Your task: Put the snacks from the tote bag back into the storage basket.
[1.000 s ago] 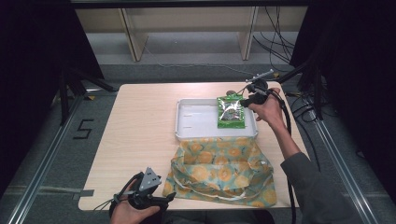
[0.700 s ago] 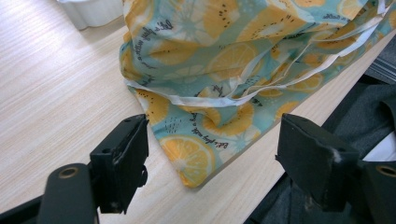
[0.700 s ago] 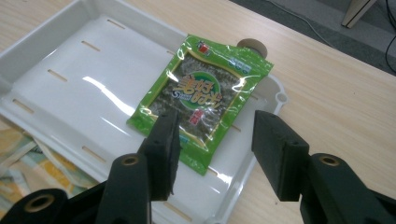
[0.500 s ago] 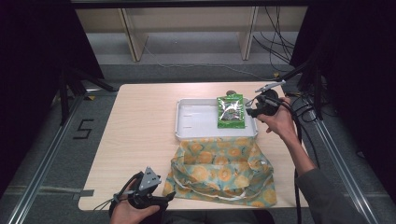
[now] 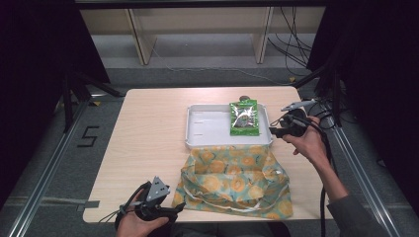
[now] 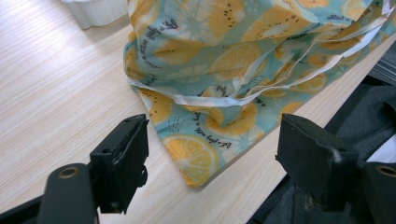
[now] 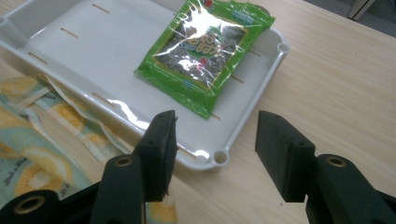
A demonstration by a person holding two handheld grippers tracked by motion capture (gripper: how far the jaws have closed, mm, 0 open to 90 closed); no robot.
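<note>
I count two grippers, one cloth bag, one tray and one packet on the pale wooden counter (image 5: 148,123).

My left gripper (image 5: 174,210) sits at the near edge of the counter, just beside the left corner of the teal fabric bag printed with orange citrus slices (image 5: 234,180). In the left gripper view its jaws stand wide apart with nothing between the pads; the bag's corner (image 6: 196,158) lies on the counter just ahead of them, untouched. The bag's far side is cut off at the top of that view, and its white trim folds over itself, so I cannot make out how its opening lies.

Beyond the bag rests the white rectangular plastic tray (image 5: 207,131), its near rim touching the bag's edge. One green, shiny plastic snack packet (image 5: 244,117) lies flat in the tray's right half.

My right gripper (image 5: 272,131) is beside the tray's right near corner. Its jaws have just been opening and hold nothing; in the right gripper view the tray's corner (image 7: 219,156) lies just ahead of them.

A second ago this gripper was over the packet at the tray's far right; it now sits nearer to me, off the packet.
</note>
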